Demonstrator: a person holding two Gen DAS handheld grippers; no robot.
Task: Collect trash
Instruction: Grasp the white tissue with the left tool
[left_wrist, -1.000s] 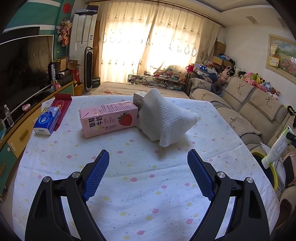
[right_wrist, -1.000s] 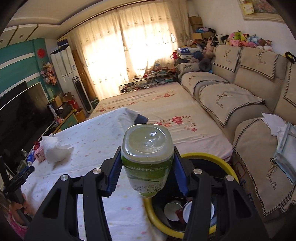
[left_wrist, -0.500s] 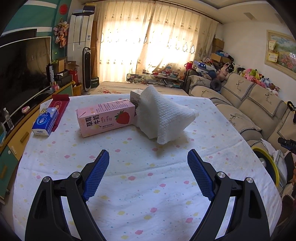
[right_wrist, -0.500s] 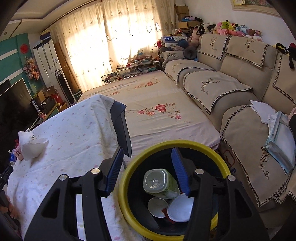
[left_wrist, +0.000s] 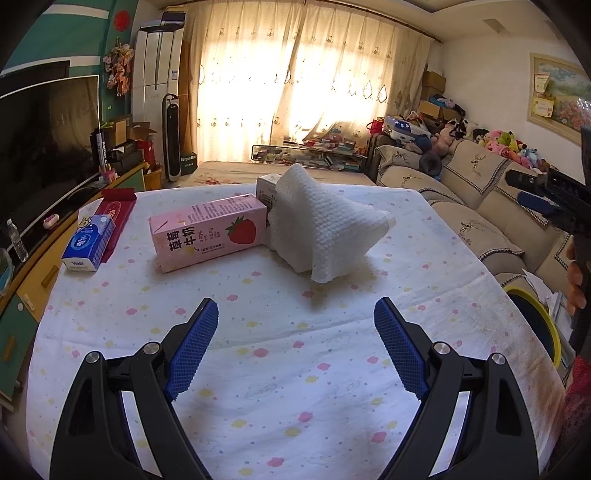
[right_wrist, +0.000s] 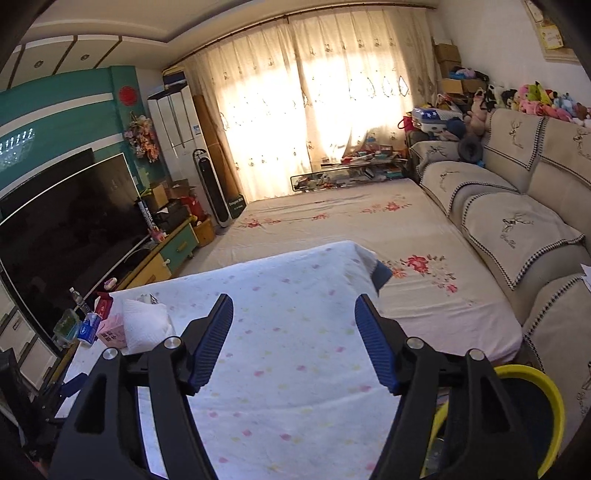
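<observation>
Left hand-held gripper: we log it spread wide, empty, above the cloth-covered worktop. Right hand-held gripper: we log it released, nothing between its pads, jaws just been opening. Pink strawberry milk carton lies on its side, touching the crumpled white paper towel. Yellow-rimmed bin sits beside the worktop's edge.

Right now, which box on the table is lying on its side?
The pink strawberry milk carton, long face down beside the white paper towel. The blue tissue pack is smaller, at the left edge.
</observation>
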